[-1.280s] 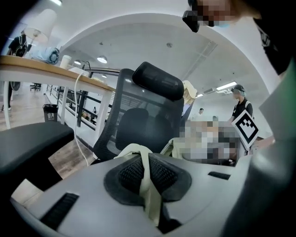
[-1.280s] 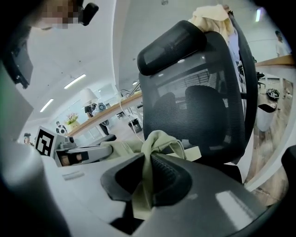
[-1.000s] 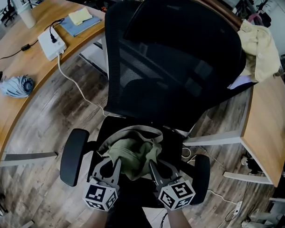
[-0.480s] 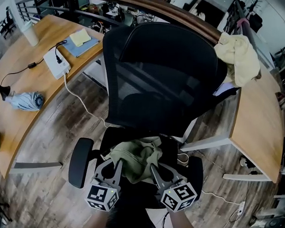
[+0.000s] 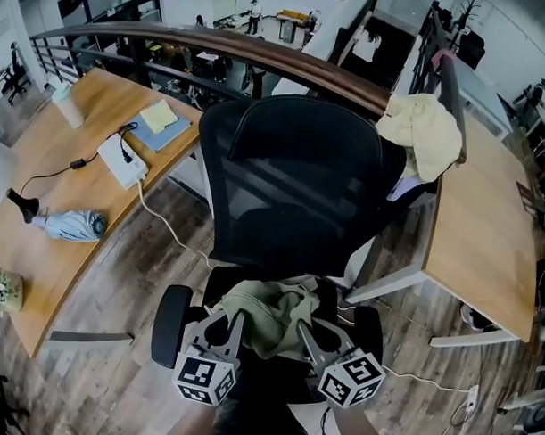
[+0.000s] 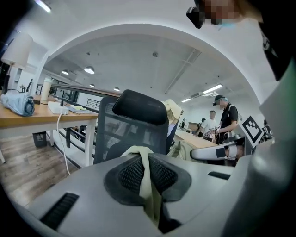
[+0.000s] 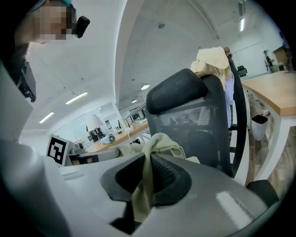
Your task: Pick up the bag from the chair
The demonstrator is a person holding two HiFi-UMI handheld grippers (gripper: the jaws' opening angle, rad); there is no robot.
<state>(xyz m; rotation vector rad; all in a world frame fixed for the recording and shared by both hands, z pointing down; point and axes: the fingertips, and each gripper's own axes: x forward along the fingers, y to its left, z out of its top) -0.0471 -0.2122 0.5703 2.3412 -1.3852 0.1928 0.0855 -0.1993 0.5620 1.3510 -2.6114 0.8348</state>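
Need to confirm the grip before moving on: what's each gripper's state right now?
The left gripper: closed on the bag.
The right gripper: closed on the bag too.

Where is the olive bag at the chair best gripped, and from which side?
Its floppy top edge, one pinch near each end, coming from the open front of the chair; the backrest blocks the far side. The bag is limp cloth, so thin folds suit narrow fingers. Left gripper and right gripper are each shut on such a fold.
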